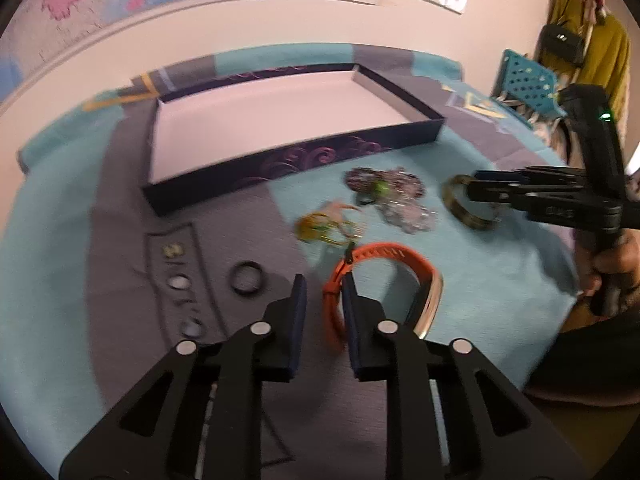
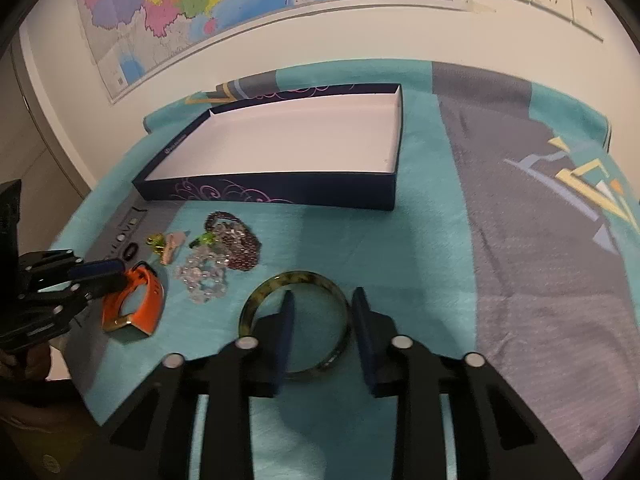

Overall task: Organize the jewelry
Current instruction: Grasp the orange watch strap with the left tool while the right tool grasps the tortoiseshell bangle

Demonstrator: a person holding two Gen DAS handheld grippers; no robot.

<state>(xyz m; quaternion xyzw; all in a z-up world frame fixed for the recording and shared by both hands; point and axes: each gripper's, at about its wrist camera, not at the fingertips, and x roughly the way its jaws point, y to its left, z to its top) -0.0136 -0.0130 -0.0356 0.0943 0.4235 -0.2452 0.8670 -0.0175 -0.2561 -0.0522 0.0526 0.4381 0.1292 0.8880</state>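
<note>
Jewelry [image 2: 224, 248] is all out loose on the bench [image 2: 400, 260], and the dark box [image 2: 280, 194] at 12 o'clock of the pile is empty, so I'd say we're at the very first pickup. The left gripper [image 1: 324, 284] has the orange band [image 1: 384, 250] strap between its jaws, and the right gripper [image 2: 323, 296] straddles the rim of the green bangle [image 2: 296, 278], one finger inside the ring. The band sits at 9 o'clock of the bangle. Both sets of jaws look nearly closed but there's a sliver of cloth showing, so not clamped yet. Next up, I reckon: pinch fully, lift clear, carry toward 12 o'clock and drop into the box.
</note>
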